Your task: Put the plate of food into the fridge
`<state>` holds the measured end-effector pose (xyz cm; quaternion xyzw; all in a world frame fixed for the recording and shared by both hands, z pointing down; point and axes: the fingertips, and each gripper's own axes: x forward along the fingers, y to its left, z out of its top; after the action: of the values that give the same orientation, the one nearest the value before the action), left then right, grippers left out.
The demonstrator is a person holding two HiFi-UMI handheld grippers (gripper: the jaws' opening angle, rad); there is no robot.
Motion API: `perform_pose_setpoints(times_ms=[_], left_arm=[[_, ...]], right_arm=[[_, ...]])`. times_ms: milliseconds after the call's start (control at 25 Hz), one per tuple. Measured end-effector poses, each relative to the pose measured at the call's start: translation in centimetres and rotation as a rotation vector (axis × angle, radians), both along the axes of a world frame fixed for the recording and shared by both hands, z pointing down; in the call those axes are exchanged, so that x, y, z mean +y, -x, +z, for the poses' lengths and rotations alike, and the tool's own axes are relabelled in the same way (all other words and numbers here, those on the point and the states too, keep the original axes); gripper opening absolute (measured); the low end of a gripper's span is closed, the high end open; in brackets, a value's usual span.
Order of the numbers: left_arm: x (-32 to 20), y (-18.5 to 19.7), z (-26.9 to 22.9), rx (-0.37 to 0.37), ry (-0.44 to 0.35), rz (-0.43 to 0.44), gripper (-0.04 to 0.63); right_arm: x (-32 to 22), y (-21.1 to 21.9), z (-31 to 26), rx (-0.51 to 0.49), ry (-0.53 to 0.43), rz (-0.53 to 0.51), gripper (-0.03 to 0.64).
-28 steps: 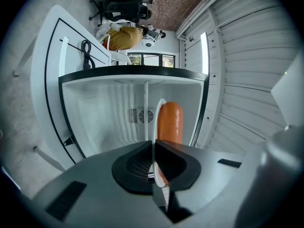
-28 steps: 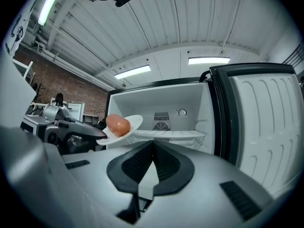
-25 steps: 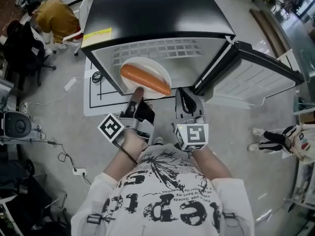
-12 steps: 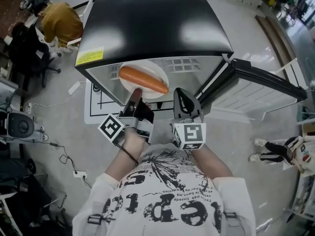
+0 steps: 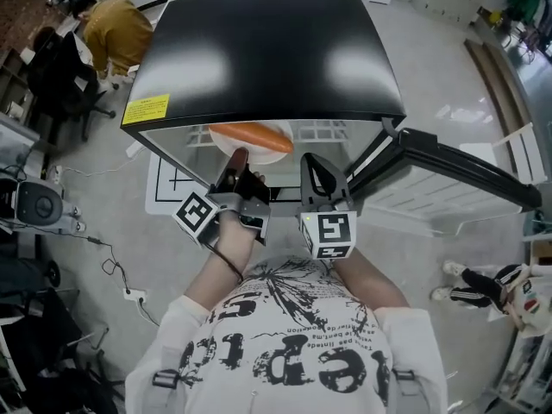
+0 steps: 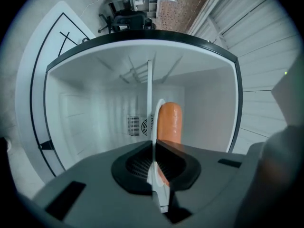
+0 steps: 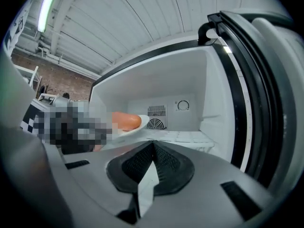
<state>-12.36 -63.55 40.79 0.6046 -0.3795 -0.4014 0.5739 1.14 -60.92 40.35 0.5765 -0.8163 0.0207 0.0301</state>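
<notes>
The person wears a white short-sleeved T-shirt (image 5: pixel 289 335) printed with a black spiky graphic and large black lettering. Black buckled straps (image 5: pixel 166 379) sit on the T-shirt's shoulders. Ahead of the T-shirt, the left gripper (image 5: pixel 238 157) and right gripper (image 5: pixel 311 162) are dark grey. Each carries a white cube (image 5: pixel 329 232) with black square markers. A thin dark cord (image 5: pixel 227 263) trails from the left one.

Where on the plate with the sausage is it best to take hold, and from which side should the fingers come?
Grip the plate at its near rim, coming level through the open front of the fridge. The sausage fills the middle, the rim is thin enough for the fingers, and the fridge top blocks any approach from above. The left gripper holds it just so.
</notes>
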Motion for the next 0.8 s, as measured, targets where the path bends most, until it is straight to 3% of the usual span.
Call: perform_pose_setpoints(times_ms=[800], left_arm=[[-1.4, -0.5, -0.8, 0.03, 0.038, -0.101, 0.048]], right_arm=[[-2.2, -0.1, -0.4, 0.004, -0.005, -0.085, 0.002]])
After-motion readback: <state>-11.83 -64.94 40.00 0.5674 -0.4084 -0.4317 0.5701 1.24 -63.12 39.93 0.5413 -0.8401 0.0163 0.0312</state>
